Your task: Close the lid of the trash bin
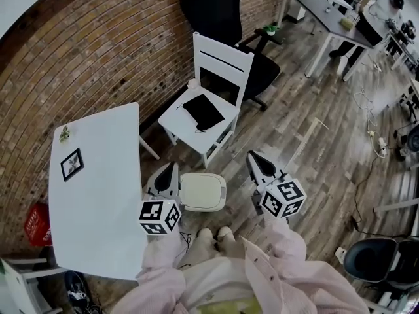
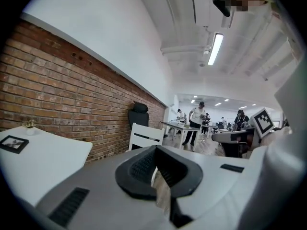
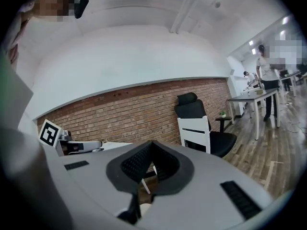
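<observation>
- The trash bin stands on the floor just in front of the person's shoes. Its lid lies flat and closed.
- The left hand-held gripper is beside the bin's left edge and the right hand-held gripper is a little off its right edge. Neither touches the bin.
- Both hand-held grippers have their jaws pressed together with nothing between them.
- The desk has its near corner close to the left hand-held gripper, so room is tight on that side. To the right there is open floor.
- Beyond the bin stands a white chair. The gap between its front legs and the bin is narrow.
- The bin is a cream-white rounded rectangle with a smooth lid and soft corners.
- The desk top is plain matte white and carries a small dark picture frame.
- The white chair has a slatted back, and a flat black pouch lies on its seat.
- A black office chair stands behind it.
- The floor is grey-brown wood planking, and a red-brown brick wall runs behind the desk and the chairs.
</observation>
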`<state>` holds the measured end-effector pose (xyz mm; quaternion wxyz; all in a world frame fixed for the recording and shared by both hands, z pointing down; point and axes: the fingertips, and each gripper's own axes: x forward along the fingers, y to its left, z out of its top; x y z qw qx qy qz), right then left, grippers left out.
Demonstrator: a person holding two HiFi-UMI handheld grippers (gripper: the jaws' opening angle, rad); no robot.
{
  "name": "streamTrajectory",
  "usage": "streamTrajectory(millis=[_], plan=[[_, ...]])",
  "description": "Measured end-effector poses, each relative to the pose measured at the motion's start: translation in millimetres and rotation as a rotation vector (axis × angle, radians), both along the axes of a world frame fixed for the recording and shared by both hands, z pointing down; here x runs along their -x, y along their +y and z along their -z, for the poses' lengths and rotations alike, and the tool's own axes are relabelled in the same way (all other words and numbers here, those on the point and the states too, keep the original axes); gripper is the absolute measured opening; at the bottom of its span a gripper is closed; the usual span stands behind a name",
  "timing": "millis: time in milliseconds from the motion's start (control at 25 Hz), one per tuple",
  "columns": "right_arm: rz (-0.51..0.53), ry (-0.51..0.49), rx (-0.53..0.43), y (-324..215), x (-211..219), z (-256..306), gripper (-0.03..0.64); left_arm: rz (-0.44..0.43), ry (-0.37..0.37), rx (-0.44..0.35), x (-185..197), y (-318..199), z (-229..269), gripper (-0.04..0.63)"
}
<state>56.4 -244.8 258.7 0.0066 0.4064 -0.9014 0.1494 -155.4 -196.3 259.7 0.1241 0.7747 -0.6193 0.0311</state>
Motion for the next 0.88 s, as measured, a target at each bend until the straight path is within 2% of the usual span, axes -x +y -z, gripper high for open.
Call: streamTrajectory(millis=[160, 560, 880], plan=[[0.005, 0.0, -0.03, -2.2, -0.5, 13.0, 0.003, -0.003, -0.044, -0.027, 3.4, 3.8, 14.3, -0.006], [0.013, -0.009, -0.084, 0.5, -4.8, 31.4, 0.003, -0.002, -0.085, -0.095, 12.2, 10.0, 46.1, -0.006], [0.033, -0.026, -0.131, 1.4, -0.3, 36.0, 0.003, 0.009, -0.085, -0.128, 14.0, 11.3, 55.7, -0.006]])
